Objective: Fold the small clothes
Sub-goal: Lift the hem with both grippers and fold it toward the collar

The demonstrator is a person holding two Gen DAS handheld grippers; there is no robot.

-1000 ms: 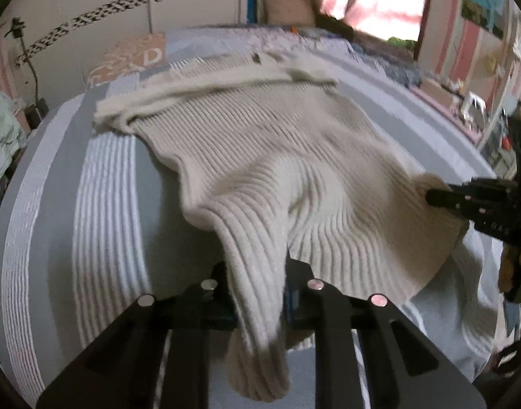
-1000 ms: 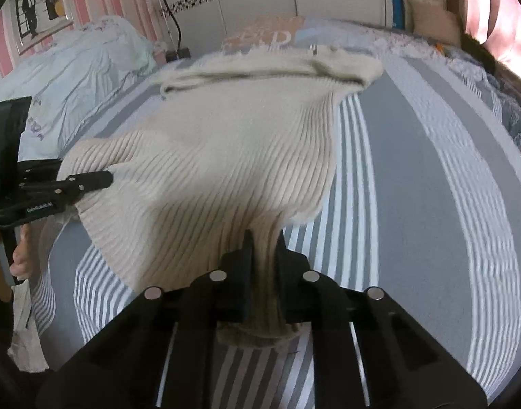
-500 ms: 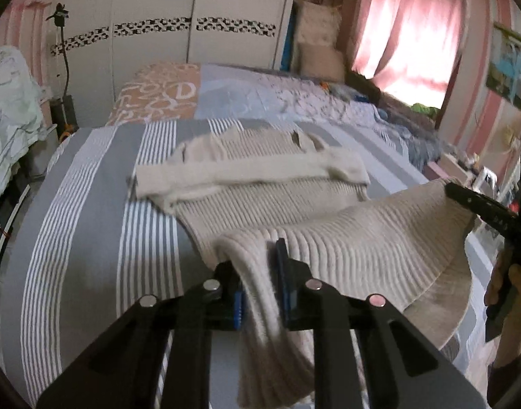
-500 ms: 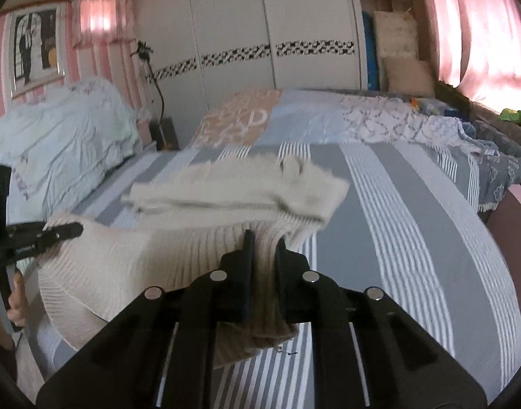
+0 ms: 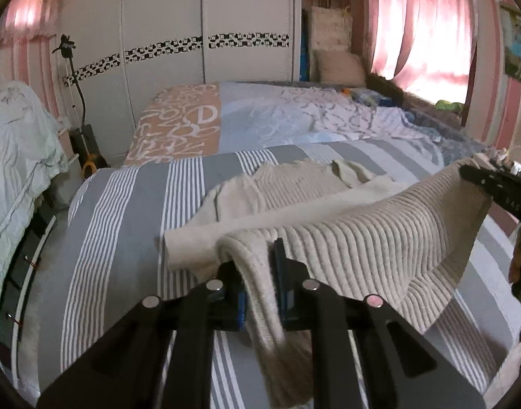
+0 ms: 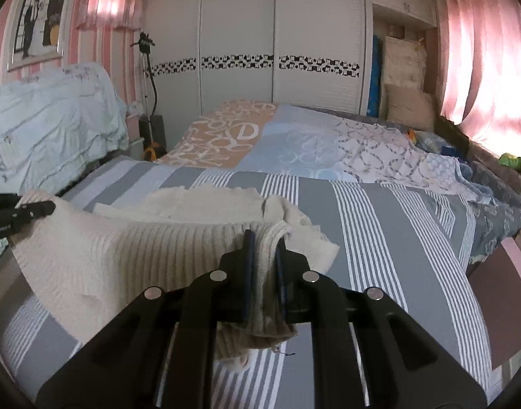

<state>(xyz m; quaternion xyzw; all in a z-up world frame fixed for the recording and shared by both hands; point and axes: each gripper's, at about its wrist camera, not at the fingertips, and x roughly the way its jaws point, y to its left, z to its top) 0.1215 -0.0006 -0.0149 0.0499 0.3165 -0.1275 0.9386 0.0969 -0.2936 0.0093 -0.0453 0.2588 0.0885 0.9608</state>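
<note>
While both claws pinch the cream sweater (image 5: 380,238), left gripper (image 5: 257,262) low middle, right gripper (image 6: 263,248) low middle, hem lifted over striped bed (image 6: 380,238).

The raised near half of the cream sweater (image 5: 362,248) hides the bed (image 5: 124,211) beneath it and covers much of its own far half, so how the sleeves lie there cannot be told. In the left wrist view the right gripper (image 5: 465,170) is cut off by the picture's edge, and the hand (image 5: 518,259) holding it shows only as a dark sliver. In the right wrist view the left gripper (image 6: 52,207) runs off the edge likewise, and the small items by the window (image 6: 512,162) are too blurred to identify.
</note>
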